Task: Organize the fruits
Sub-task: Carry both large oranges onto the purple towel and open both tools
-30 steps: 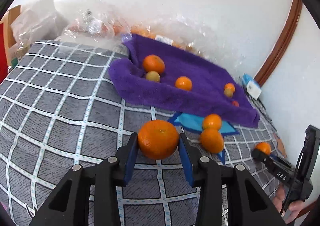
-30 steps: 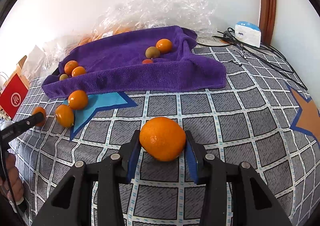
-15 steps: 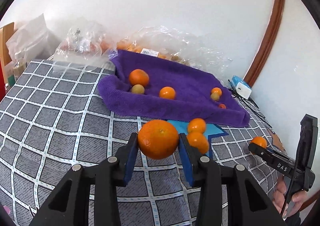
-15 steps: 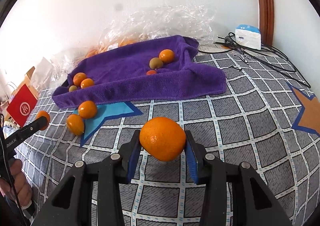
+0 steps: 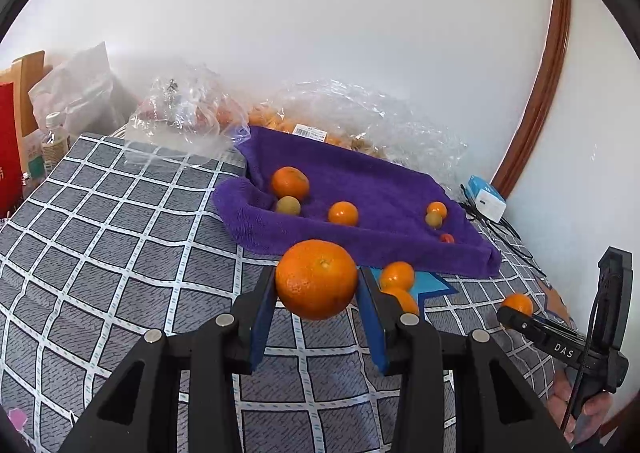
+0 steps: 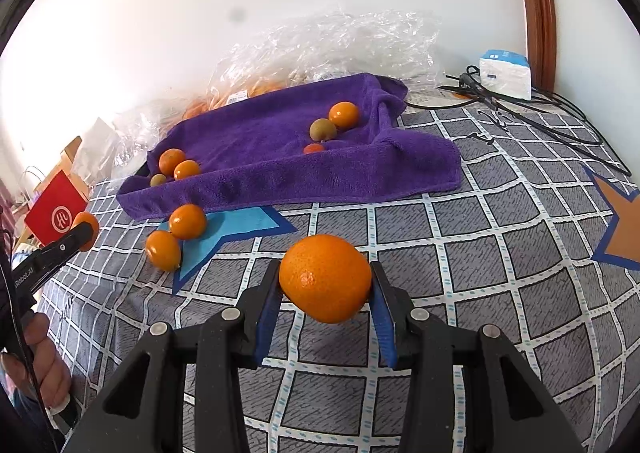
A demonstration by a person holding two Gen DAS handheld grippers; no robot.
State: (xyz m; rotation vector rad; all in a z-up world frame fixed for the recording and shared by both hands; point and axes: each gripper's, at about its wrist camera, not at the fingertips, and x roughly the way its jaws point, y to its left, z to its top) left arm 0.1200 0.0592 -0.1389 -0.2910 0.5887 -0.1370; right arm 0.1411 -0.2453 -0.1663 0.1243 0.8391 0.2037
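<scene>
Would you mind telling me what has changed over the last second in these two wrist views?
Both grippers rose from the checked cover, each carrying its orange. The left gripper keeps its orange clamped, and the right gripper keeps its orange. More wall shows above the purple towel now. Nothing was let go; the fruit on the towel and the two oranges by the blue star stayed put.

purple towel [image 5: 384,189], orange fruit [image 5: 316,279], grey checked bedsheet [image 5: 120,237]
</scene>
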